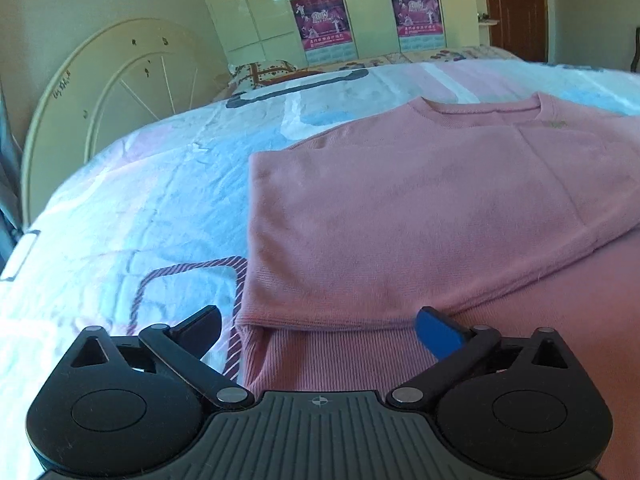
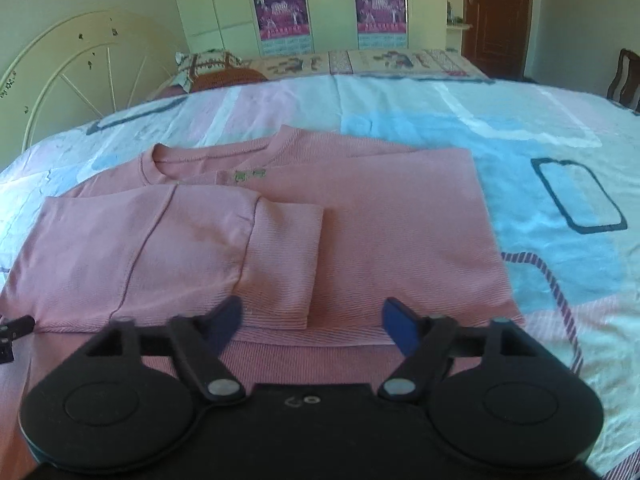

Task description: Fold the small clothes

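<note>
A pink sweater (image 2: 380,232) lies flat on the bed, collar away from me, with both sides folded in; one sleeve (image 2: 280,256) lies across its front. It also shows in the left wrist view (image 1: 400,208), with its left fold edge near the middle. My left gripper (image 1: 320,332) is open and empty, just above the sweater's near left hem corner. My right gripper (image 2: 312,320) is open and empty, above the hem near the sleeve cuff. A bit of the left gripper (image 2: 12,332) shows at the left edge of the right wrist view.
The bed has a pastel patterned sheet (image 2: 560,140). A cream metal headboard (image 1: 100,92) stands at the left, a pillow (image 2: 208,64) beside it. Wardrobes with posters (image 2: 280,8) and a brown door (image 2: 496,12) are behind. A chair (image 2: 624,76) stands at the far right.
</note>
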Available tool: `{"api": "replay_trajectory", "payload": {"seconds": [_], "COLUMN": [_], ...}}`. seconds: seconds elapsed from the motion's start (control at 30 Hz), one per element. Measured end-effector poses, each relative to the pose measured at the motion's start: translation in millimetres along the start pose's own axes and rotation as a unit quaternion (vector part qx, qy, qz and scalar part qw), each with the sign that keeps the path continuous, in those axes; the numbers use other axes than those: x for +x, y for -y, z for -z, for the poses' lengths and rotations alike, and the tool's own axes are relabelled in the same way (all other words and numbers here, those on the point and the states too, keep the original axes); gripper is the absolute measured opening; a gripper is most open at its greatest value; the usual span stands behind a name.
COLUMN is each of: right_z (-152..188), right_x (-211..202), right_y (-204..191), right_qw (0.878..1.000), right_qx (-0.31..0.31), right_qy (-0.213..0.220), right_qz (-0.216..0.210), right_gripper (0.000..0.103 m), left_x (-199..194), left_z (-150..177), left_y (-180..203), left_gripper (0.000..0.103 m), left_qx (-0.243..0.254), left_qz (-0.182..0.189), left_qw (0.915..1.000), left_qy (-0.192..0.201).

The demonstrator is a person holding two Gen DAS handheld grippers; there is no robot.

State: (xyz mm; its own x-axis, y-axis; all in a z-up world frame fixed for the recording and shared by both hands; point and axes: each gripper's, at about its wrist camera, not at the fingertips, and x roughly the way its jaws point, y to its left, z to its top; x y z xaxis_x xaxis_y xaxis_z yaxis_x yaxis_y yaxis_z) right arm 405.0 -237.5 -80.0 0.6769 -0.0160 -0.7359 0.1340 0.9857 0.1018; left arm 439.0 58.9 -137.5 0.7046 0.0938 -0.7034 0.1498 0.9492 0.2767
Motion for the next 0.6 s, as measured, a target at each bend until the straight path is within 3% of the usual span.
{"api": "replay_trajectory", "payload": {"seconds": [0.07,0.4,0.6], "right_z": [6,58,107], "right_x": [-11,-92,-132], "right_y": [8,62,106], "right_qw": [1.0,0.999,0.997], "right_qx": [0.006,0.035,0.074], "right_qy": [-0.008,0.006,-0.005], "right_qz": [-0.013,-0.04,-0.037], "right_gripper": [0.056,0.054,0.053], "left_x": [-13,-86,-121], "left_z": [9,68,122], "left_y": [4,14,-6], "left_gripper": [0.103,0.103,0.102], "left_qx": [0.007,-0.01,-0.066], "left_qz": [0.007,0.013,0.023], "left_qw": [0.9999,0.9999,0.9972], "left_qy": [0.002,-0.002,-0.025]}}
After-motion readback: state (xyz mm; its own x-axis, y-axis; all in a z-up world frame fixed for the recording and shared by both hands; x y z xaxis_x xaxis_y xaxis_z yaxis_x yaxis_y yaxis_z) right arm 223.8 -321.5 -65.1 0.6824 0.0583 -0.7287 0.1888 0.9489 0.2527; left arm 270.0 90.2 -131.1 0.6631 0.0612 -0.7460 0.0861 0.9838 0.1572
